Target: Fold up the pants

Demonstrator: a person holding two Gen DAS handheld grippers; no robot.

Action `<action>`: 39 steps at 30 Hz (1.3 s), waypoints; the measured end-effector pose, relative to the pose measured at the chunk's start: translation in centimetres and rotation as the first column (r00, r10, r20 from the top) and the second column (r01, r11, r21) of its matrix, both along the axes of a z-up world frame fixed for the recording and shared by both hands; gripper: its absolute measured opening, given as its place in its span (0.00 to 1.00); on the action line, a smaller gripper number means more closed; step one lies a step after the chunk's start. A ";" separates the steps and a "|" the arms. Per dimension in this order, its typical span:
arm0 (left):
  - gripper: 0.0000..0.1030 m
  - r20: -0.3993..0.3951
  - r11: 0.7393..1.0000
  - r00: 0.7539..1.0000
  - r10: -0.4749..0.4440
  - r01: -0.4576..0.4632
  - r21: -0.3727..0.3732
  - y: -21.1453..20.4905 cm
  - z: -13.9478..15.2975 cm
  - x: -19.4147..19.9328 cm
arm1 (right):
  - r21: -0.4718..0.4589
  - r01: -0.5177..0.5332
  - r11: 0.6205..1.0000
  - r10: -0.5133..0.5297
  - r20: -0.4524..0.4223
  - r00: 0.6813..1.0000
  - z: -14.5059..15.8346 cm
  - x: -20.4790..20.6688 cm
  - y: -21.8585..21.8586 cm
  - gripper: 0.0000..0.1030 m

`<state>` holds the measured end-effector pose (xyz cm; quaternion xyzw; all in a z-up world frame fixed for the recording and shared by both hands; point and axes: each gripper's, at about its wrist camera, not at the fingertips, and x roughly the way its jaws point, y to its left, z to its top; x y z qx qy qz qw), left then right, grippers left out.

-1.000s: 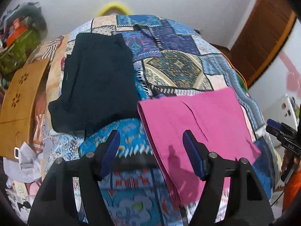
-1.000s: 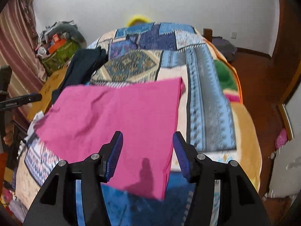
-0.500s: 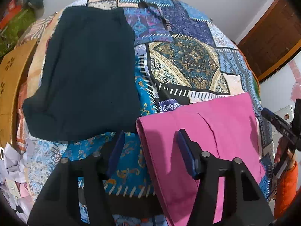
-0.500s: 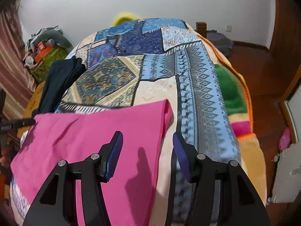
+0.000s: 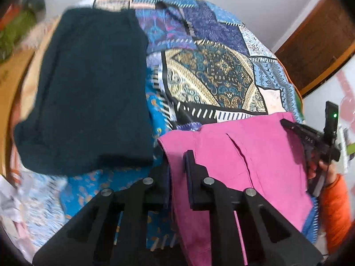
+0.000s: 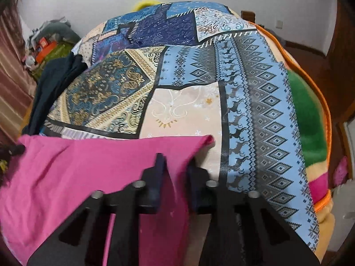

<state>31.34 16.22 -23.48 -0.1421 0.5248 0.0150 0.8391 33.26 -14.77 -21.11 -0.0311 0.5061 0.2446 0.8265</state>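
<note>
Pink pants (image 5: 255, 155) lie flat across the near end of a patchwork-covered bed. In the left wrist view my left gripper (image 5: 177, 158) sits at their left edge, its jaws closing with the pink fabric pinched between the pads. In the right wrist view my right gripper (image 6: 175, 163) sits at the right edge of the pants (image 6: 88, 173), its jaws also closing on a raised fold of the cloth near the corner. That right gripper (image 5: 288, 125) also shows at the far side of the left wrist view, held by a hand in an orange sleeve (image 5: 335, 210).
A folded dark navy garment (image 5: 88, 88) lies on the patchwork bedspread (image 5: 210, 77) left of the pants, also visible as the dark garment (image 6: 51, 84). A green and orange blanket (image 6: 308, 119) lines the bed's right side. Clutter (image 6: 44, 42) sits on the floor at left, and a wooden door (image 5: 315, 44) is at right.
Both grippers came down onto the pants' side edges. Their jaws went from wide apart to nearly together, each with pink fabric between the pads.
</note>
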 end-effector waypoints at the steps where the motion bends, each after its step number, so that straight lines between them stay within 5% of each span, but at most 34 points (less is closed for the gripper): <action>1: 0.08 0.011 1.000 1.000 -0.001 0.000 0.022 -0.2 0.2 -0.1 | -0.008 -0.007 1.000 0.007 0.008 1.000 -0.1 -0.1 0.0 0.09; 6: 0.05 0.040 0.982 0.999 0.002 -0.010 0.188 -1.0 0.4 -0.9 | -0.038 -0.007 0.999 0.009 0.036 0.999 -0.2 -0.4 -0.1 0.06; 9: 0.05 0.022 0.974 1.000 0.003 -0.007 0.227 -1.4 -0.4 -1.0 | -0.075 -0.001 0.997 0.006 0.055 0.998 -0.4 -0.5 0.4 0.05; 15: 0.07 0.015 0.980 1.000 -0.010 0.006 0.200 -1.0 0.7 -1.0 | -0.117 -0.003 0.993 0.012 0.074 0.997 0.0 -0.6 1.0 0.09; 19: 0.12 0.038 0.982 0.999 -0.023 0.015 0.188 -1.0 2.3 -1.4 | -0.119 0.004 0.993 0.008 0.103 0.995 2.0 -1.2 0.8 0.23; 22: 0.38 0.063 0.982 0.997 -0.036 0.024 0.186 -1.5 3.7 -1.5 | -0.067 -0.008 0.998 0.018 0.154 0.988 4.5 -2.2 0.8 0.40; 24: 0.68 0.090 0.984 0.995 -0.047 0.031 0.174 -2.0 4.7 -1.5 | -0.011 -0.043 0.999 0.044 0.176 0.983 6.3 -3.1 1.4 0.49; 27: 0.79 0.114 0.987 0.991 -0.069 0.051 0.156 -3.0 5.5 -1.5 | 0.056 -0.101 0.993 0.089 0.179 0.980 7.9 -4.5 3.0 0.69; 30: 0.82 0.093 0.988 0.992 -0.088 0.075 0.132 -3.8 5.2 -1.1 | 0.108 -0.175 0.979 0.158 0.156 0.975 8.2 -6.1 5.3 0.78; 39: 0.82 -0.050 0.974 0.986 -0.158 0.164 0.156 -5.5 1.2 -1.0 | 0.140 -0.291 0.946 0.301 -0.058 0.952 3.3 -8.5 10.3 0.78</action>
